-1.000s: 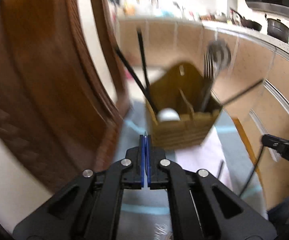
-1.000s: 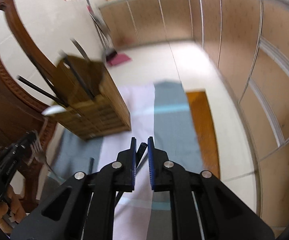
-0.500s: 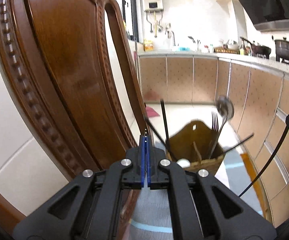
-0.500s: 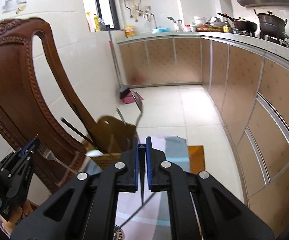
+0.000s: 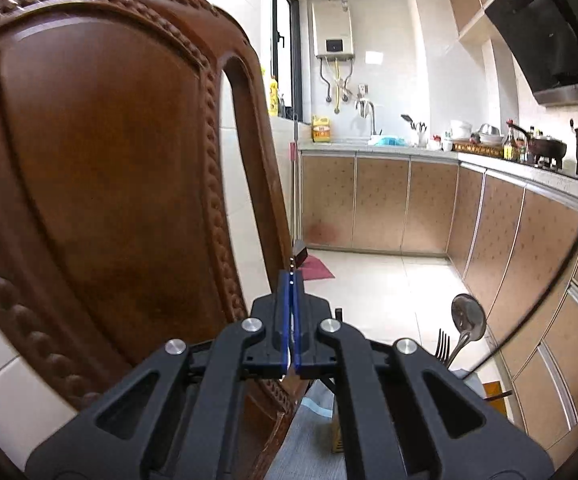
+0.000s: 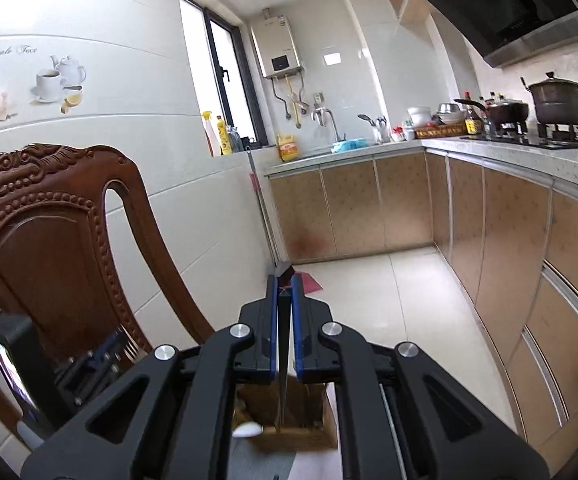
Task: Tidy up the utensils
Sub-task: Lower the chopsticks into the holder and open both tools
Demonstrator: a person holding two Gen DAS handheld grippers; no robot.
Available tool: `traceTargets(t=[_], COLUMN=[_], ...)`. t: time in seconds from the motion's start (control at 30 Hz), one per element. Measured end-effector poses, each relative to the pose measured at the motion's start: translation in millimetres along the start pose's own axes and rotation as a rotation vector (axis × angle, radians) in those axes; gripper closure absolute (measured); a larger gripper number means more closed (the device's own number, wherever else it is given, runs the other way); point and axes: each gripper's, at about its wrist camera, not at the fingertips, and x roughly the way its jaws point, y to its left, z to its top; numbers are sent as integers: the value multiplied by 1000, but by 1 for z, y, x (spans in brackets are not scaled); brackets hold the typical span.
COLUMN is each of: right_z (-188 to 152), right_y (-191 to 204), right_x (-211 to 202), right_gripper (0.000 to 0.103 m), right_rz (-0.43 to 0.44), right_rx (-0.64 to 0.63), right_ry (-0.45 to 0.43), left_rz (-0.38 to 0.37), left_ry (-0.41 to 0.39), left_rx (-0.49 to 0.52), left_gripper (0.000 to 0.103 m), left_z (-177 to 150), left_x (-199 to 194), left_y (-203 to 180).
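Fingers (image 6: pixel 273 320) of the right gripper (image 6: pixel 284 280) are clamping a black chopstick (image 6: pixel 283 360), which is running straight up between the blue pads, its square tip poking out past them. Its lower end is hanging over the wooden holder (image 6: pixel 289 436) below; whether it is reaching inside I cannot tell. The left gripper (image 5: pixel 292 280) is pressing its pads flat together on a fork (image 6: pixel 129 347): from the right wrist the tines are showing just beyond those pads, in front of the chair (image 6: pixel 49 248), while from the left wrist only a sliver of metal is peeking out at the tips.

The holder is sitting on a grey-blue cloth (image 5: pixel 309 432), mostly hidden behind both grippers. A white spoon (image 6: pixel 247 429) is lying in its near left part. From the left wrist a metal ladle (image 5: pixel 467 316) and a second fork (image 5: pixel 443 344) are standing up out of it, right of the gripper.

The chair's carved back is filling the left side and blocking the wall behind. A wall tile is showing teacups and the words "Sample Text" (image 6: pixel 9 51). The yellow bottle (image 6: pixel 287 146) by the sink is bearing a label too small to read. A water heater (image 6: pixel 279 46) is hanging above the tap, and pots (image 6: pixel 557 98) are sitting on the stove under the hood (image 6: pixel 501 0).
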Motion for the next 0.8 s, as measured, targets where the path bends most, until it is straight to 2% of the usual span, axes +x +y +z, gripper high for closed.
traceTargets(t=[0.1,0.27,0.43,0.5,0.57,0.63,0.7,0.77,0.8], right_z=[-10,-46,-70,-75,-79,-80,-79,-77,-76], right_y=[2,-1,-2,-2,1,2,2,1,0], right_x=[27,77,103,107,108,103,95,84,76], right_gripper=[96,96,95,95,87,71,60,57,56], right_rz=[-7,-18,-32,-23,-32,-27,-27,-29,-30], right_rx=[-10,-3,-14,-23,-47,-58,-64,-72,-76], right_ry=[12,107,190,226,244,242,232,219,215], left_rz=[8,16,-18,-45,-59,-53,-59,-69,-74], left_ry=[22,68,123,143,146,136,134,131,128], left_rx=[14,31,3,-16,-29,-18,-22,-30,-31], left_gripper=[102,101,100,93,91,90,84,74,73], left_z=[-10,-31,-44,-46,-48,-49,-51,-52,-52], left_x=[20,45,61,63,61,55,49,42,36], left_y=[-9,-16,-14,-11,-7,-6,-4,-2,-1])
